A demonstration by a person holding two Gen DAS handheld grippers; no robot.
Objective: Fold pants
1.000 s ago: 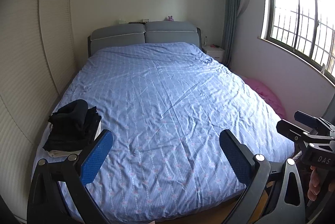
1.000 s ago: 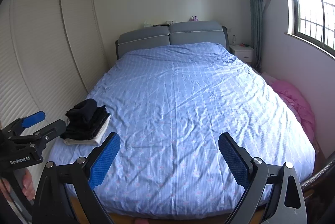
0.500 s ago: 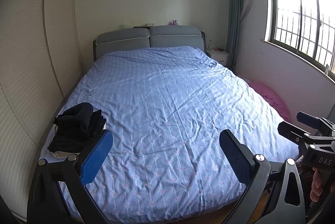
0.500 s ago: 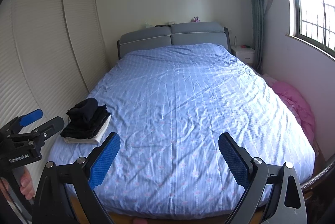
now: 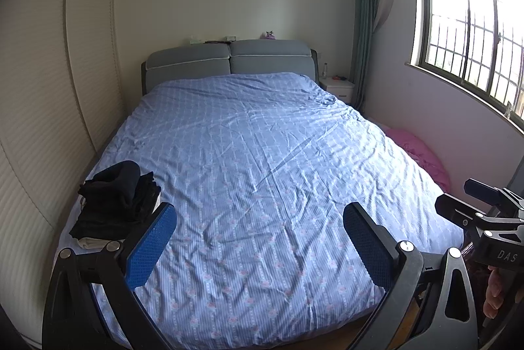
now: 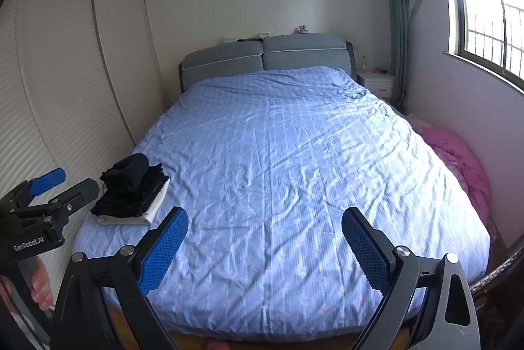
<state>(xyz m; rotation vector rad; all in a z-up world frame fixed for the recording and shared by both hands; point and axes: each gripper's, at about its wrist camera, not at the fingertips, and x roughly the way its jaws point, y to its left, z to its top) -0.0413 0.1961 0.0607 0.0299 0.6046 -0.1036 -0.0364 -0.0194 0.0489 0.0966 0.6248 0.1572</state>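
Both tools were held above the foot of the bed [image 5: 262, 153], the left gripper [image 5: 258, 238] and the right gripper [image 6: 265, 238] each with jaws spread wide and nothing between the blue pads [image 6: 163, 248]. The only garments noted were in a dark folded stack [image 5: 114, 202] set on a white item near the bed's left edge, well apart from both tools; which piece was the pants could not be told. The step was judged a pause between folds, the next move calling for a garment to be fetched and spread on the open sheet.
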